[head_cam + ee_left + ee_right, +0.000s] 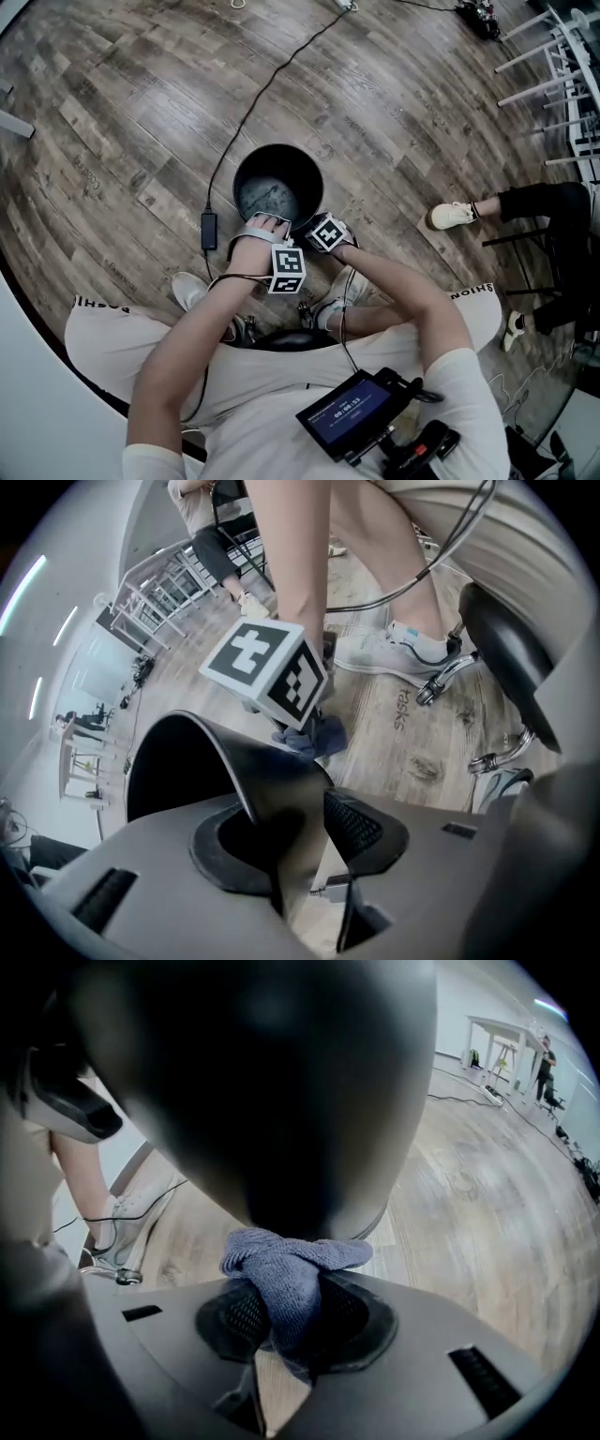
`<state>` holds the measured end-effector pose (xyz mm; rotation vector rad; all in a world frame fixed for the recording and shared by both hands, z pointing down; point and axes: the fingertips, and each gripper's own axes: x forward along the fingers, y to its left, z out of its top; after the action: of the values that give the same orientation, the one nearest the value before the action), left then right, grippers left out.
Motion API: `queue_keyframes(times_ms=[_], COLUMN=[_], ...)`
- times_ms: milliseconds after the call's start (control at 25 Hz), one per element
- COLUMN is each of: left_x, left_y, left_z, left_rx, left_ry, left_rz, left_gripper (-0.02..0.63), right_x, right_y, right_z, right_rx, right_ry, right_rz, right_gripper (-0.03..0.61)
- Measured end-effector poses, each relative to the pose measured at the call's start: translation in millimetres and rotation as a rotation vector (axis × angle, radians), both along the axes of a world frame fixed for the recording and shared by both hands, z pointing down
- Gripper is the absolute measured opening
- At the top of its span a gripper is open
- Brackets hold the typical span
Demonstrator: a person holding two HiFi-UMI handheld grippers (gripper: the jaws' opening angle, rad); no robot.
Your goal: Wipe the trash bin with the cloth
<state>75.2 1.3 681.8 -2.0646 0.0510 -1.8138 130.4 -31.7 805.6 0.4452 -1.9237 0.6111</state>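
A round black trash bin point(278, 187) stands on the wood floor in front of my feet. My left gripper point(265, 225) sits over its near rim. In the left gripper view the bin wall point(244, 771) runs between the jaws of the left gripper point(300, 827); it lies by one jaw, and a strip of floor shows between it and the other pad point(361, 822), so this gripper is open. My right gripper point(286, 1312) is shut on a blue-grey cloth point(286, 1260), which is pushed against the bin's outer wall point(281, 1101). The cloth point(314, 738) also shows under the right gripper's marker cube point(272, 672).
A black cable with a power adapter point(208, 230) runs along the floor left of the bin. My shoes point(192, 289) and a stool base point(450, 672) are close behind the grippers. Another person's foot point(453, 215) rests to the right; white racks point(562, 56) stand at far right.
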Motion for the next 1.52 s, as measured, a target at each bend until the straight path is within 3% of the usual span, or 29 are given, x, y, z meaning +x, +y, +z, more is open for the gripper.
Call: queue_keyframes(times_ms=[320,600,880,1520], left_x=[-23,-34,-31,-15], left_y=[2,-3,-2,-5], left_z=[-7,1,2,0], left_rx=[-0.002,0.117,0.105,0.073], left_ry=[-0.06,-0.116,-0.12,-0.072], left_rz=[0.057,0.115,0.118,0.087], left_gripper=[0.158,0.123,0.115,0.112], right_x=[10,-13,-15,-2], right_y=[12,9,5,-9], right_z=[-101,-167,-131,34], right_rx=[-0.007,0.017,0.025,0.02], right_ry=[-0.081,-0.172,-0.119,0.026], right_rz=[-0.018,-0.017,-0.025,-0.055], right_gripper=[0.1,0.1,0.1,0.1])
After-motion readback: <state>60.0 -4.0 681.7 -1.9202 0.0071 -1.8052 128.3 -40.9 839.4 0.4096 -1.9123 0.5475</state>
